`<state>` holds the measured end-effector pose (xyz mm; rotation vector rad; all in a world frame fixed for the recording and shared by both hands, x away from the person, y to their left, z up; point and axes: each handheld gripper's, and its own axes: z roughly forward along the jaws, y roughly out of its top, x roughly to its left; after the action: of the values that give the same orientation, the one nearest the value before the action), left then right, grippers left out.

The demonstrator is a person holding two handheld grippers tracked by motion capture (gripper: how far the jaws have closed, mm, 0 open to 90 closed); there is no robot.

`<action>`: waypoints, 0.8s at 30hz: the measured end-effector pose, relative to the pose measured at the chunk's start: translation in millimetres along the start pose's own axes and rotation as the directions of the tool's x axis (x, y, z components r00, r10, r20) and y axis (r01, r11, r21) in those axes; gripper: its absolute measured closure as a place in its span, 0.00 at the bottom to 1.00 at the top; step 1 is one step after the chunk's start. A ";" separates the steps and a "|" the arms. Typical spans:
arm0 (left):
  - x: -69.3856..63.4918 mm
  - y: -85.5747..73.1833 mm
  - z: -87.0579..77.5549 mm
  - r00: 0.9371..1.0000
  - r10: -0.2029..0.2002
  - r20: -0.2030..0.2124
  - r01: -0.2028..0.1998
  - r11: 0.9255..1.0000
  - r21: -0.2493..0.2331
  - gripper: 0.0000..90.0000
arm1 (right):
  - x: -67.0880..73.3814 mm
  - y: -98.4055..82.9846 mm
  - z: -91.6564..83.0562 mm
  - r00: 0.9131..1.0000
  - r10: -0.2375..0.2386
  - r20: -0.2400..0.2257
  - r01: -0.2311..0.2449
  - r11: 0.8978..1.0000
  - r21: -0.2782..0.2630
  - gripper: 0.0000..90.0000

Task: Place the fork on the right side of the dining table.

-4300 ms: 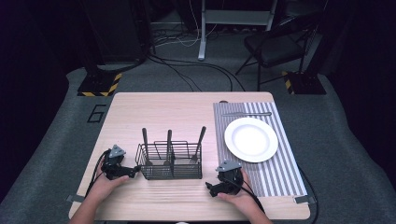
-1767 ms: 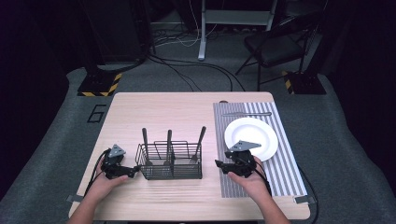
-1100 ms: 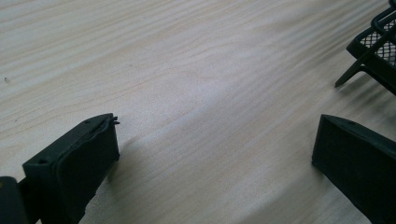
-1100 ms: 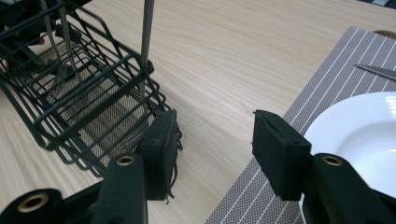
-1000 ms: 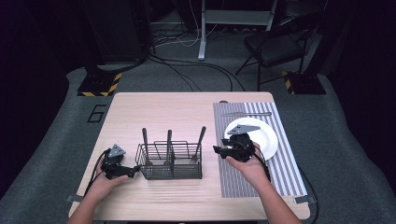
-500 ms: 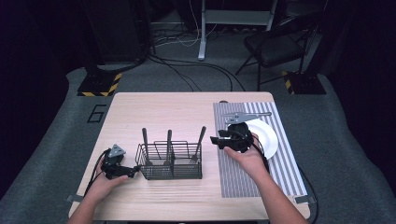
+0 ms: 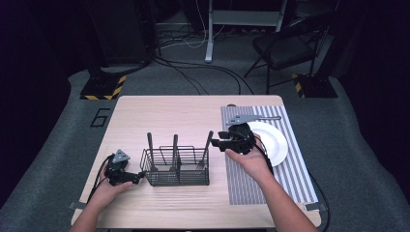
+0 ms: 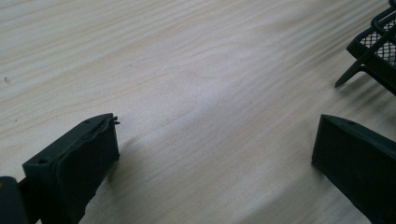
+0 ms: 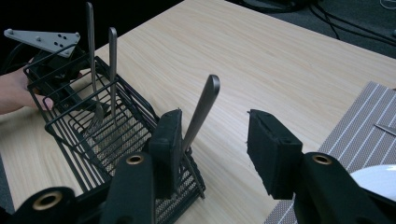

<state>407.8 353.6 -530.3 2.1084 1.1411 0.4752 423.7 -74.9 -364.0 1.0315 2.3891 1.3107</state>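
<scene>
A black wire basket (image 7: 176, 169) holds three upright grey utensils. The rightmost handle (image 7: 209, 139) leans toward my right gripper (image 7: 221, 141), which hovers level beside it. In the right gripper view that handle (image 9: 205, 105) rises in the gap of my right gripper (image 9: 215, 125), close to the left jaw. The jaws stand apart and the pads do not press on it. My left gripper (image 7: 137, 178) rests on the wood at the basket's left end. In the left gripper view it (image 8: 215, 135) is open over bare wood, with the basket's foot (image 8: 369, 51) at the right.
A striped placemat (image 7: 251, 183) covers the table's right side and carries a white plate (image 7: 275, 142). A grey utensil (image 7: 268, 117) lies along the mat's far edge. Cables, a chair and stands are on the floor beyond the wooden table (image 7: 183, 116).
My right gripper rose from the table's front edge, passed over the plate and came left to the basket's rightmost handle. The left gripper has stayed put.
</scene>
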 end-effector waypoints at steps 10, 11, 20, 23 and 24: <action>0.2 -0.1 -0.1 1.000 0.001 0.001 -0.001 1.000 0.000 0.00 | 0.7 7.7 13.2 1.000 0.013 -0.024 -0.014 1.000 -0.017 0.67; 0.1 -0.1 -0.1 1.000 0.001 0.001 -0.001 1.000 0.000 0.00 | 2.2 8.8 15.5 0.999 0.010 -0.031 -0.011 1.000 -0.019 0.69; 0.2 -0.1 -0.1 1.000 0.001 0.001 -0.001 1.000 0.000 0.00 | 3.7 13.1 22.1 0.999 0.011 -0.036 -0.011 1.000 -0.020 0.75; 0.2 -0.1 -0.1 1.000 0.001 0.001 -0.001 1.000 0.000 0.00 | 3.8 14.4 22.7 0.999 0.010 -0.041 -0.011 1.000 -0.028 0.79; 0.2 -0.1 -0.1 1.000 0.001 0.001 -0.001 1.000 0.000 0.00 | 4.5 14.7 22.6 0.999 0.012 -0.037 -0.013 0.999 -0.029 0.80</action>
<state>407.8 353.9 -530.3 2.1092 1.1391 0.4744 438.7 -52.0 -364.5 1.0244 2.3863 1.3764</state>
